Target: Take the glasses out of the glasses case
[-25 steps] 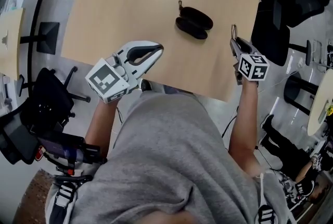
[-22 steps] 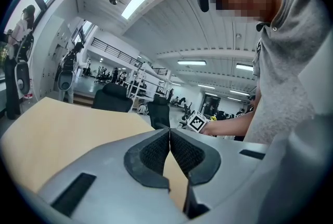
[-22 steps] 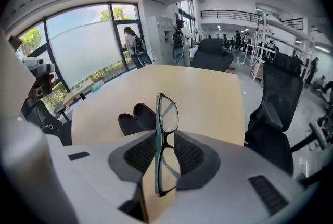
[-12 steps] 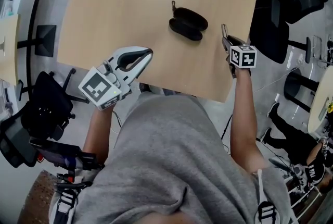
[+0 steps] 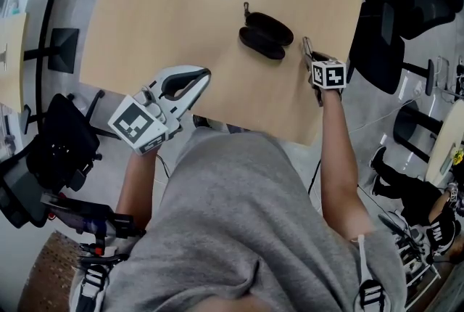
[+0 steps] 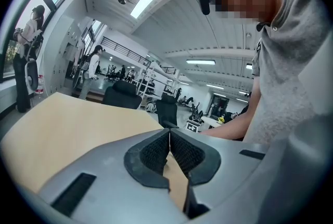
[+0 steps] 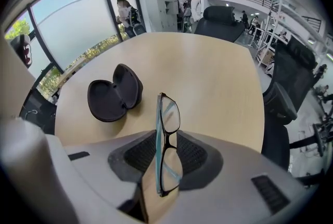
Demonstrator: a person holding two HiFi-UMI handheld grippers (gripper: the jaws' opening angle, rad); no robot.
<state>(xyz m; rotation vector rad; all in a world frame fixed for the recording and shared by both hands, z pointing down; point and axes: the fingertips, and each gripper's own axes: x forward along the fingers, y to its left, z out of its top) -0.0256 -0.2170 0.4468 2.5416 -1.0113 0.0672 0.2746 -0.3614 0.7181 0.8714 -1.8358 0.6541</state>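
The right tool [image 7: 165, 152] is pinching the glasses [image 7: 167, 132]: the folded pair stands edge-on between its two dark ribbed pads, which press on it from either side about halfway along. One lens with its black rim rises clear above the pads, the other sits low in the gap, and pale teal temple arms run behind the lenses. In the head view this tool points steeply down over the pale wooden surface [image 5: 181, 6], close to its right edge, with the marker cube facing up. The glasses case [image 5: 265, 35] lies on the surface just to the left of the right tool and apart from it. It is a black clamshell, open, both halves lying side by side; the right gripper view looks into the dark hollow of one shell, which holds nothing. The left tool [image 5: 203, 75] hangs at the near edge of the surface, well apart from the case, pointing roughly level across the wood. Its jaws are pressed together at the tips with nothing between them; only bare wood shows through the narrow slit lower down. A black office chair [image 5: 380, 35] stands off the right edge of the surface.
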